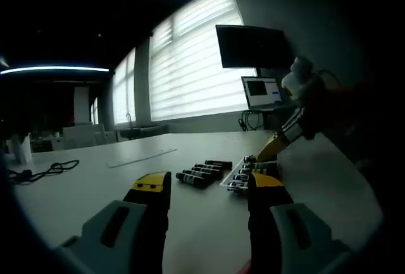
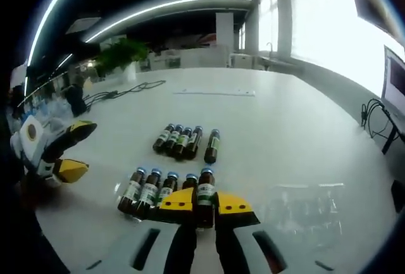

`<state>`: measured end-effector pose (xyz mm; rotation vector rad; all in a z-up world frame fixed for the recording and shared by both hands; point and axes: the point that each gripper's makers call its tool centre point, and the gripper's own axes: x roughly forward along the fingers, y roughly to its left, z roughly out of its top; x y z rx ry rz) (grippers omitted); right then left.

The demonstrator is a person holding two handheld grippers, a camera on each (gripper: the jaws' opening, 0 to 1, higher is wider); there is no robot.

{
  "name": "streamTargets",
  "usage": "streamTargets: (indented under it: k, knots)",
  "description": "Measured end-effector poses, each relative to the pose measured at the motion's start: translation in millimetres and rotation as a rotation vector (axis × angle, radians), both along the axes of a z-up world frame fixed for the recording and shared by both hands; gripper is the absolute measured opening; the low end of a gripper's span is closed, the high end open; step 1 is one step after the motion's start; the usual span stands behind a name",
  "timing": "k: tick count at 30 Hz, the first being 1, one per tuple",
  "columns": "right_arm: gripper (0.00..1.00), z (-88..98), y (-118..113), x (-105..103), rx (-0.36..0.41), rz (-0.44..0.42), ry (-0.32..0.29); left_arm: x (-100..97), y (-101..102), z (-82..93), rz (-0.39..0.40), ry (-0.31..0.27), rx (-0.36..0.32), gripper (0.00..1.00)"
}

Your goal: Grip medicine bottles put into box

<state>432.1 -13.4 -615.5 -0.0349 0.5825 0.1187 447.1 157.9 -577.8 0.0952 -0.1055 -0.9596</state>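
Note:
Several small brown medicine bottles (image 1: pixel 202 173) with dark caps lie side by side on the white table. To their right, a clear box (image 1: pixel 235 182) holds more bottles. My left gripper (image 1: pixel 209 185) hangs open short of them, nothing between its yellow-tipped jaws. My right gripper (image 1: pixel 273 147) reaches down to the box from the right. In the right gripper view, my right gripper (image 2: pixel 205 204) is shut on a blue-capped bottle (image 2: pixel 205 192) at the right end of the row in the box (image 2: pixel 119 193). The loose bottles (image 2: pixel 180 141) lie beyond. The left gripper (image 2: pixel 66 150) shows open at the left.
A transparent lid or sheet (image 2: pixel 304 207) lies right of the box. A black cable (image 1: pixel 44 171) and a long thin strip (image 1: pixel 142 157) rest further back on the table (image 1: pixel 95 185). A monitor (image 1: pixel 250 46) and a laptop (image 1: pixel 262 92) stand at the table's far end by the blinds.

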Motion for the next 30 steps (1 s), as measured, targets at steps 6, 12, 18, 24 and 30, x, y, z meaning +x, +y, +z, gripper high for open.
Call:
streamTargets:
  k: [6,12,18,24,30]
  knots:
    - [0.05,6.6,-4,4,-0.005,-0.007,-0.032,0.5,1,0.2,0.004,0.000,-0.002,0.42]
    - [0.00,-0.8,-5,4,-0.021,-0.001,-0.020,0.2,1,0.2,0.003,0.000,-0.001,0.42]
    - [0.00,-2.7,-3,2,-0.024,0.007,-0.013,-0.1,0,0.4,0.003,0.000,0.000,0.42]
    - [0.00,-6.8,-2,-1,-0.027,0.016,-0.003,-0.5,0,0.2,0.003,0.000,0.001,0.42]
    - [0.00,-3.6,-6,-2,-0.021,-0.010,-0.023,0.0,1,-0.2,0.005,0.001,0.001,0.42]
